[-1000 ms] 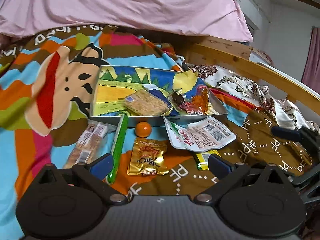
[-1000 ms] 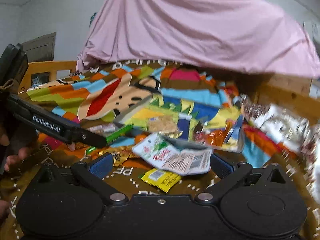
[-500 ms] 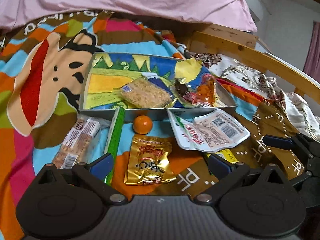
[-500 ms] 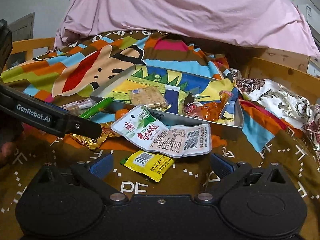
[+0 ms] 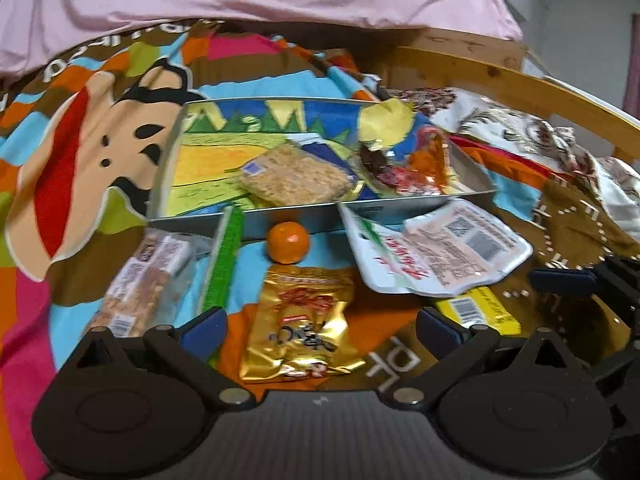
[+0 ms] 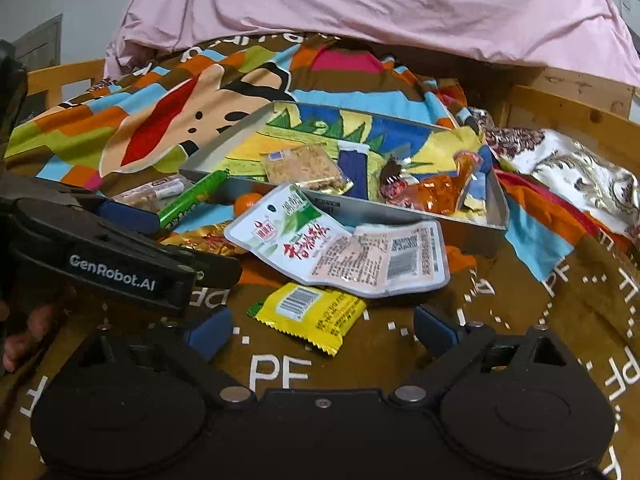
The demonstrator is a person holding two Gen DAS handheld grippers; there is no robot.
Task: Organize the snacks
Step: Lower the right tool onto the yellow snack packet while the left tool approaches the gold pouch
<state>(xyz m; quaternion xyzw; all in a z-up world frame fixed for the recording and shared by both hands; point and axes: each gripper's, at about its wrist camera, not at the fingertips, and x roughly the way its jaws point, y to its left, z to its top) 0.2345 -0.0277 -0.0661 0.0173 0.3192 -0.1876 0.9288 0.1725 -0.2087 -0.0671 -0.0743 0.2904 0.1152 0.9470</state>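
Loose snacks lie on a colourful blanket in front of a metal tray (image 5: 280, 220). My left gripper (image 5: 322, 330) is open, low over a gold packet (image 5: 300, 328) that lies between its blue fingertips. Beyond it sit a small orange ball (image 5: 288, 242), a green stick (image 5: 224, 260) and a clear-wrapped bar (image 5: 140, 280). My right gripper (image 6: 322, 330) stands wide with its jaws closing. A yellow packet (image 6: 308, 312) lies between its fingers, and the pads do not touch it. A white pouch (image 6: 340, 248) partly covers the yellow packet's far end.
The tray (image 6: 400, 216) holds a cracker pack (image 6: 304, 168), a dark blue packet (image 6: 354, 168) and red-orange sweets (image 6: 432, 194). A wooden bed rail (image 6: 560, 112) runs at the right, a pink sheet (image 6: 360, 8) heaps behind. The left gripper (image 6: 120, 248) reaches in beside the right one.
Both grippers have come forward and lower toward the snacks. The gold packet now lies between the left fingers, the yellow packet between the right ones.
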